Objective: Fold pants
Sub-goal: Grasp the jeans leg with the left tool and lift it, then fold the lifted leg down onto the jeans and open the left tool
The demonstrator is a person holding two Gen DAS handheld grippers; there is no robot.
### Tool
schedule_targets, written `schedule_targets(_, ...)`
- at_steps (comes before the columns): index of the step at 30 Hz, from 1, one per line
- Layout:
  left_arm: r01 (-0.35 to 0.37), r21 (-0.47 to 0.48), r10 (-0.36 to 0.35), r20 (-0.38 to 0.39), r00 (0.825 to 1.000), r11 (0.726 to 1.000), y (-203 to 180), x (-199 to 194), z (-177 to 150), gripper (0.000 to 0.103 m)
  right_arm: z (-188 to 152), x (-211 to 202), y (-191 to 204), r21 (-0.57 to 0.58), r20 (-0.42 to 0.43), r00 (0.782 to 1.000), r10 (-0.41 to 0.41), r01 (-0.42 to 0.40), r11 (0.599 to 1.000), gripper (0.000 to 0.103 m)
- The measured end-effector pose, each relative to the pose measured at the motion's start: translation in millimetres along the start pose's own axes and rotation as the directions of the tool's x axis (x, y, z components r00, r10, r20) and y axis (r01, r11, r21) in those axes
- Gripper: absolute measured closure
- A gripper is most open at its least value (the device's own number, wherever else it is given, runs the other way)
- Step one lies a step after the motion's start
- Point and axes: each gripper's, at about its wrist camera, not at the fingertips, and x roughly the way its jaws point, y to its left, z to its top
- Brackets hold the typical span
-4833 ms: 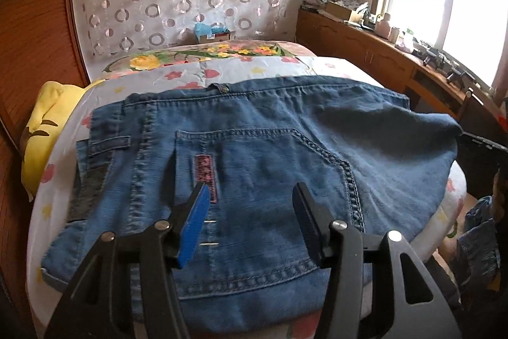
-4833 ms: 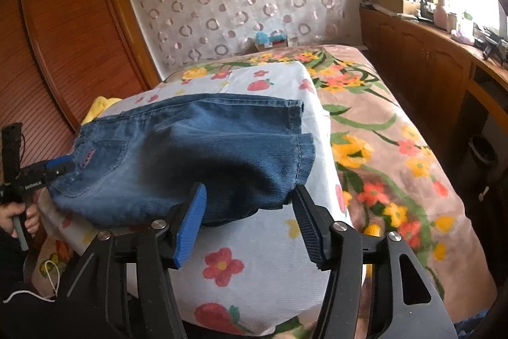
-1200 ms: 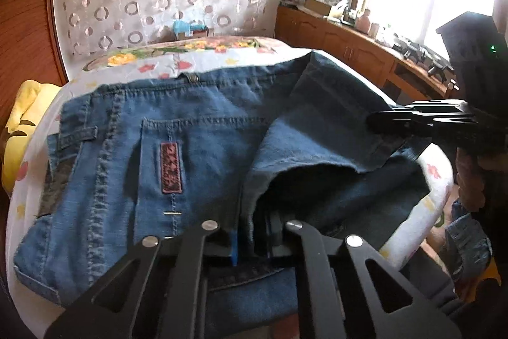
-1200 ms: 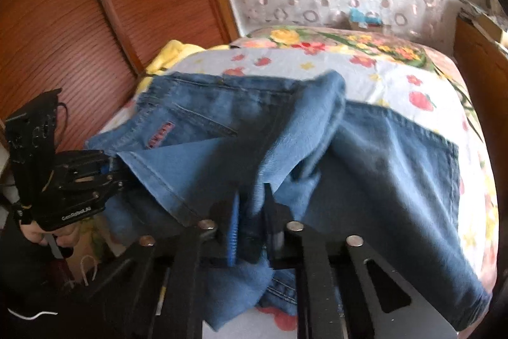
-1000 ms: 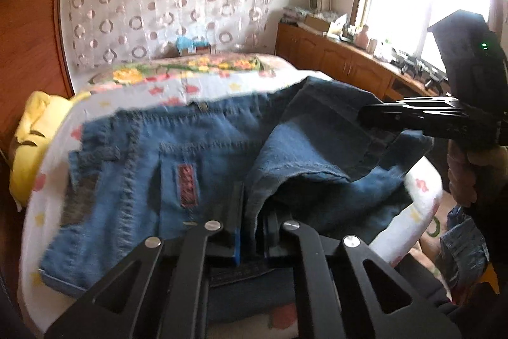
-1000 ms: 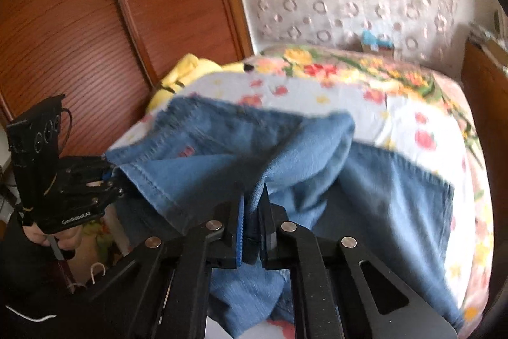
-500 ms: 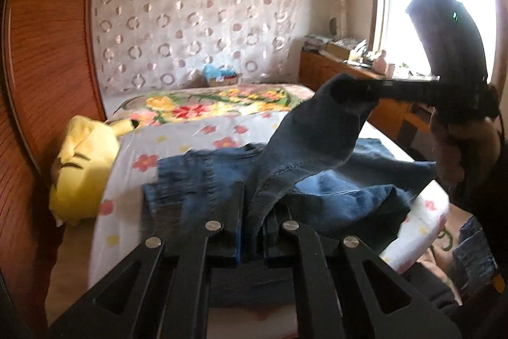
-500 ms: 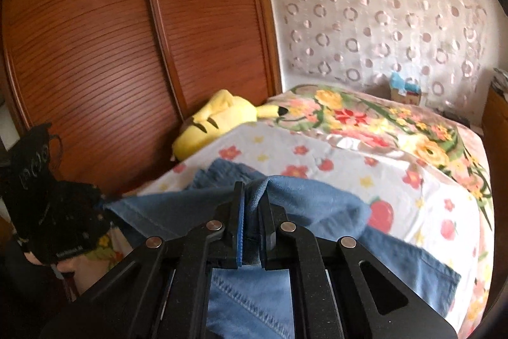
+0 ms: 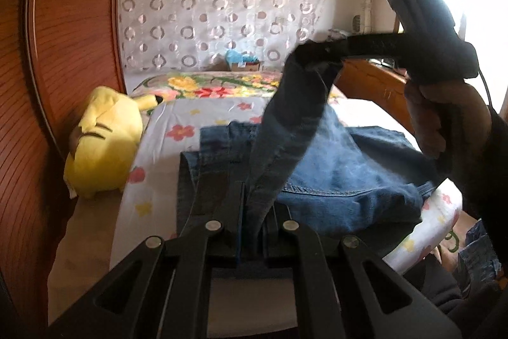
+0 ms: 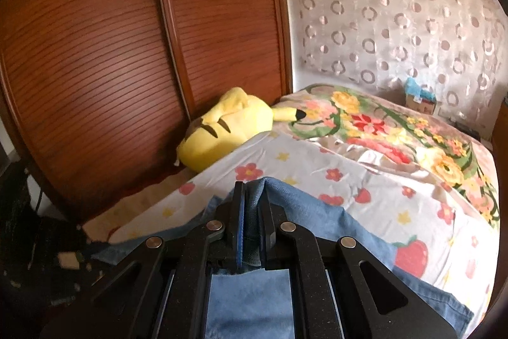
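Note:
Blue jeans (image 9: 333,173) lie on a white flowered sheet (image 9: 165,154) on the bed. My left gripper (image 9: 254,199) is shut on a lifted denim edge at the bottom centre of the left wrist view. From there a taut strip of denim rises to my right gripper (image 9: 317,53), which is shut on its other end and held up by a hand (image 9: 444,116). The right wrist view shows the right gripper (image 10: 250,196) pinching pale denim (image 10: 317,212) that drapes down below it. The left gripper is a dark blur at that view's lower left.
A yellow plush toy (image 9: 101,142) lies at the sheet's left edge against the wooden wardrobe doors (image 10: 127,53). A floral blanket (image 10: 397,129) covers the far bed, with a small box (image 9: 244,59) at the wall. A wooden cabinet (image 9: 374,84) runs under the window.
Both grippers have stayed shut on the denim edge, lifting it and carrying it leftward over the jeans toward the wardrobe side. The back pocket with the red label is no longer visible.

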Motion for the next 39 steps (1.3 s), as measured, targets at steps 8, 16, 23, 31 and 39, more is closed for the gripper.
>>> schedule_targets(8,-0.035,-0.029,0.033,-0.060,0.998,0.999,16.3,14.4,-14.9,0.097,3.6,56.3,11.3,-0.001,-0.065,0.998,-0.020,0.020,1.000,0.099)
schedule_targets(16,-0.083,-0.061,0.073,-0.156,0.985,0.995,25.7,45.9,-34.1,0.081,-4.9,58.6,14.9,0.041,-0.041,0.999,-0.016,0.018,0.999,0.053)
schedule_targets(23,-0.092,-0.105,0.077,-0.137,0.988,0.990,34.7,37.1,-32.2,0.080,-10.9,15.3,0.3,0.010,-0.019,0.998,-0.064,0.064,0.998,0.052)
schedule_targets(31,-0.115,-0.079,0.108,-0.084,0.991,0.990,25.8,20.9,-19.7,0.077,-59.2,-45.0,-34.4,0.024,-0.018,0.990,-0.141,0.142,0.990,0.052)
schedule_targets(39,-0.081,-0.065,0.077,-0.070,0.995,0.995,19.0,29.6,-12.6,0.077,-130.0,-67.6,-58.3,0.068,-0.073,0.976,-0.206,0.211,0.975,0.051)
